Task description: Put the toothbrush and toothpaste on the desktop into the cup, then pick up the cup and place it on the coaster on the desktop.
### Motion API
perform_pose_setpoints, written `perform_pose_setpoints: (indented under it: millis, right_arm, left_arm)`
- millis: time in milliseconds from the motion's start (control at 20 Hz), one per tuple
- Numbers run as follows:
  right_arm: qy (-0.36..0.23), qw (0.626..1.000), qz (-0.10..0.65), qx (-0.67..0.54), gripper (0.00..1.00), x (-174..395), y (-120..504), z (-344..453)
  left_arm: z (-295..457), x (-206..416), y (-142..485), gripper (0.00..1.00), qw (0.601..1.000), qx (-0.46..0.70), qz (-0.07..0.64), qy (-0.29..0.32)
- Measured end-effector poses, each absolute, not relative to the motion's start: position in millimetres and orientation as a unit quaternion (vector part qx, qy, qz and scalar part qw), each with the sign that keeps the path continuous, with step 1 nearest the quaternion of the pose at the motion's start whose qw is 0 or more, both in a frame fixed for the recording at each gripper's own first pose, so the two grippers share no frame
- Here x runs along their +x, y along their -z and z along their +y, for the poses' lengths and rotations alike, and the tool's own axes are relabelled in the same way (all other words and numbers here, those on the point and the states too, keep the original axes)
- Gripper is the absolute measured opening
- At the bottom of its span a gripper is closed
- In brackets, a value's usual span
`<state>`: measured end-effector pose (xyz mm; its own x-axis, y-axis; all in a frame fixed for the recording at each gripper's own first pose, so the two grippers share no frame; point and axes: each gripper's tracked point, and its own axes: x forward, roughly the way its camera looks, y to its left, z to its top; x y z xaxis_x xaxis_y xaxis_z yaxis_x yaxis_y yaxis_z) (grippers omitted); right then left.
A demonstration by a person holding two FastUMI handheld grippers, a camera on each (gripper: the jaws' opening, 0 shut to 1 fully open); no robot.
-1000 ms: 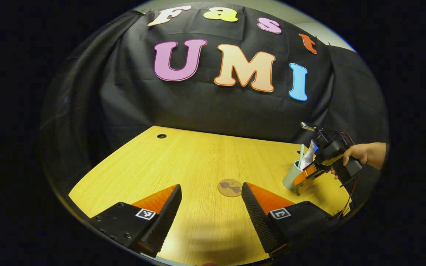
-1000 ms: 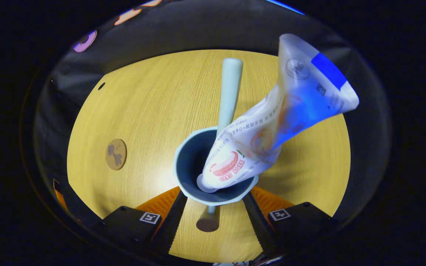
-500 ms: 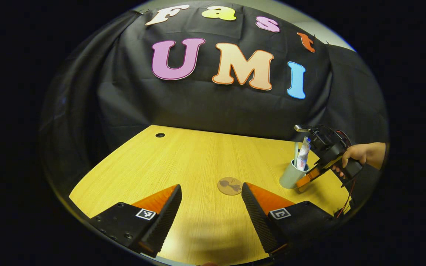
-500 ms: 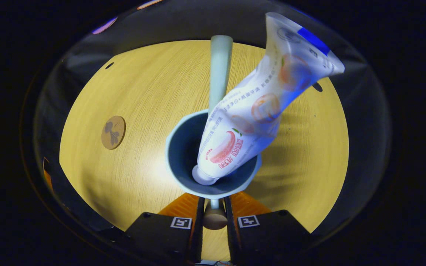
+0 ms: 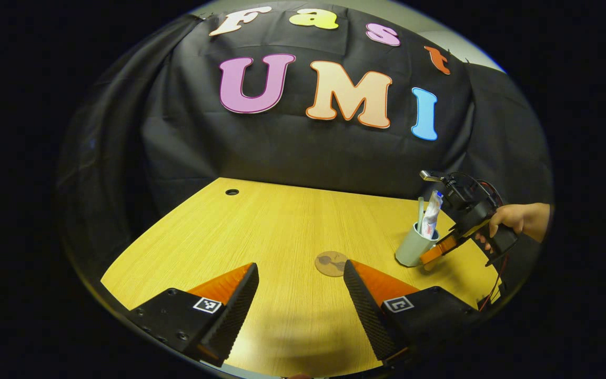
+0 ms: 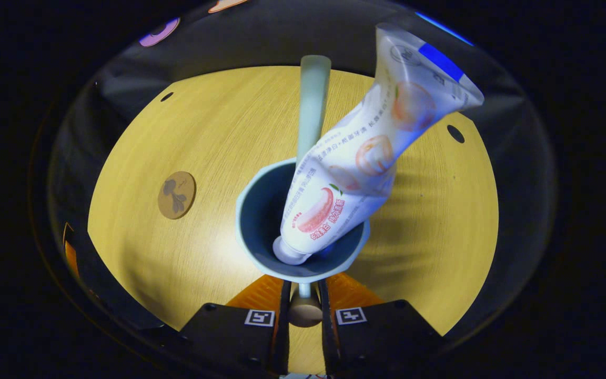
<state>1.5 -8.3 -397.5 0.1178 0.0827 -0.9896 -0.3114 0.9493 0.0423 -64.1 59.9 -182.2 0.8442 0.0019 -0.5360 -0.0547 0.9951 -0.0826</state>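
A pale blue-green cup [image 6: 261, 231] holds the toothpaste tube [image 6: 358, 168] and the mint toothbrush [image 6: 311, 105], both leaning out over its rim. My right gripper [image 6: 303, 288] is shut on the cup's handle [image 6: 304, 309] on the near side. In the left gripper view the cup [image 5: 410, 250] is at the table's right, with the right gripper [image 5: 437, 248] and a hand [image 5: 513, 221] behind it. Whether the cup's base touches the table I cannot tell. The round brown coaster [image 5: 331, 263] [image 6: 177, 195] lies left of the cup. My left gripper [image 5: 300, 295] hangs open over the near edge.
The wooden table [image 5: 261, 231] has a cable hole at the back left [image 5: 232, 192] and another hole [image 6: 455, 133] beyond the cup. Black cloth walls close the back and sides. Bare wood stretches between the coaster and the far left corner.
The right gripper's fingers closed on the cup's handle. Since then the cup has shifted slightly toward the coaster. The left gripper has stayed in place, open.
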Motion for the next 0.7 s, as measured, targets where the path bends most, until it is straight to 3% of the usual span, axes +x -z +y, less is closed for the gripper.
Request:
perform_pose_setpoints:
  millis: [250, 500, 550, 700]
  right_arm:
    - [-0.152, 0.743, 0.646, -0.09, 0.24, 2, 397, -6]
    - [-0.178, 0.74, 0.64, -0.103, 0.28, 3, 397, -9]
    - [-0.183, 0.739, 0.639, -0.106, 0.24, 5, 397, -10]
    - [-0.197, 0.738, 0.635, -0.112, 0.28, 4, 397, -11]
  left_arm:
    - [62, -65, 181, 0.95, 0.96, -0.052, 0.274, -0.024]
    - [73, -66, 184, 0.95, 0.96, -0.061, 0.272, -0.042]
    - [79, -74, 185, 0.95, 0.959, -0.062, 0.272, -0.045]
    - [93, -89, 186, 0.95, 0.959, -0.063, 0.271, -0.057]
